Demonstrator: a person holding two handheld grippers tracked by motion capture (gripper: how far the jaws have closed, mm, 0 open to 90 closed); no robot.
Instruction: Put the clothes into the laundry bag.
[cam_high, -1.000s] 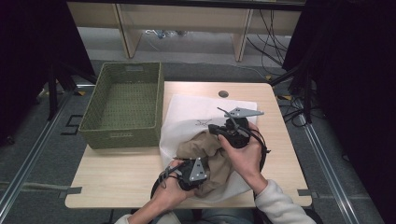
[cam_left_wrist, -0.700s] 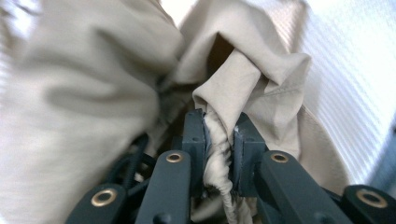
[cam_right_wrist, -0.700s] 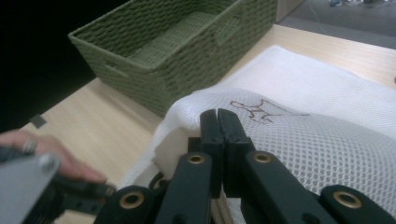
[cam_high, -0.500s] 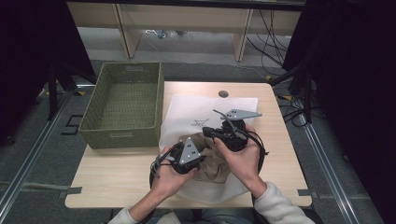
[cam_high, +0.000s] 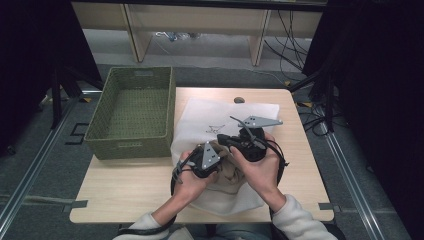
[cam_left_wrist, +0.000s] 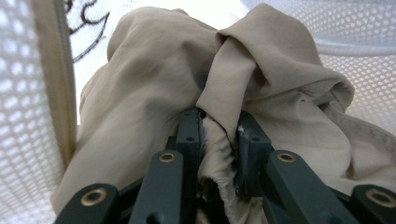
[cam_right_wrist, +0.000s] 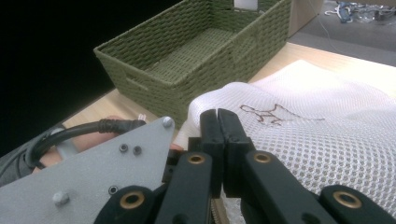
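A beige garment (cam_high: 233, 173) lies bunched in the mouth of a white mesh bag (cam_high: 220, 112) on the table. My left gripper (cam_high: 220, 165) is shut on a fold of that garment (cam_left_wrist: 280, 79); its jaws have just been opening a little, with the fold still pinched between the pads (cam_left_wrist: 189, 135). In the left gripper view the bag's zipper edge (cam_left_wrist: 56, 74) stands raised at the left. My right gripper (cam_high: 223, 140) sits just beyond the left one. Its jaws are pressed together (cam_right_wrist: 218, 119) on the bag's rim, and the mesh bag (cam_right_wrist: 317, 140) spreads out behind them.
A green woven basket (cam_high: 130, 142) stands empty at the table's left, close to the bag; it also shows in the right gripper view (cam_right_wrist: 154, 70). Bare wooden tabletop (cam_high: 125, 190) lies in front of the basket. A small dark round mark (cam_high: 239, 99) is near the far edge.
My left gripper has moved away from the person toward the bag's mouth, taking the garment with it. Less beige cloth shows outside the bag. The right gripper has stayed put.
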